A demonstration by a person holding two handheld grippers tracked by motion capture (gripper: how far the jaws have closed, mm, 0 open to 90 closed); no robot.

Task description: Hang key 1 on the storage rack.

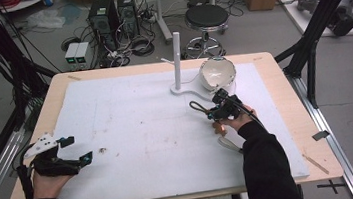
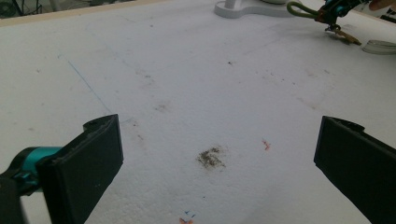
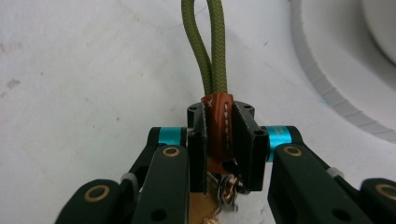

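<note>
The person's left hand [image 1: 45, 182] is resting at the near left corner of the white foam board [image 1: 143, 133], holding the left gripper [image 1: 77, 150] low over it. Its jaws are standing wide apart with nothing between them. Just ahead of those jaws, a small brownish smudge [image 2: 211, 157] is marking the board, and a tiny orange fleck [image 2: 266, 145] is lying slightly to the right of it.

Well off to the right and farther up the board, the right gripper [image 1: 212, 111] is pointing leftward, gripped by the right hand [image 1: 232, 121]. Its jaws are pressing together on the brown leather sleeve [image 3: 219, 123] of a keychain. The olive green cord loop [image 3: 205, 44] is sticking straight out past the jaw tips, hanging just above the board. Behind the sleeve, between the jaw bases, a bit of metal ring [image 3: 227, 185] is showing, though it is too cramped to make out clearly.

Beyond the right gripper, a white stand [image 1: 177, 59] with an upright post is sitting on the board, and just right of the post a white bowl-like shell [image 1: 217, 72] is tilting toward the person. Near the right wrist, a pale flat piece [image 1: 229, 145] is lying on the board.
</note>
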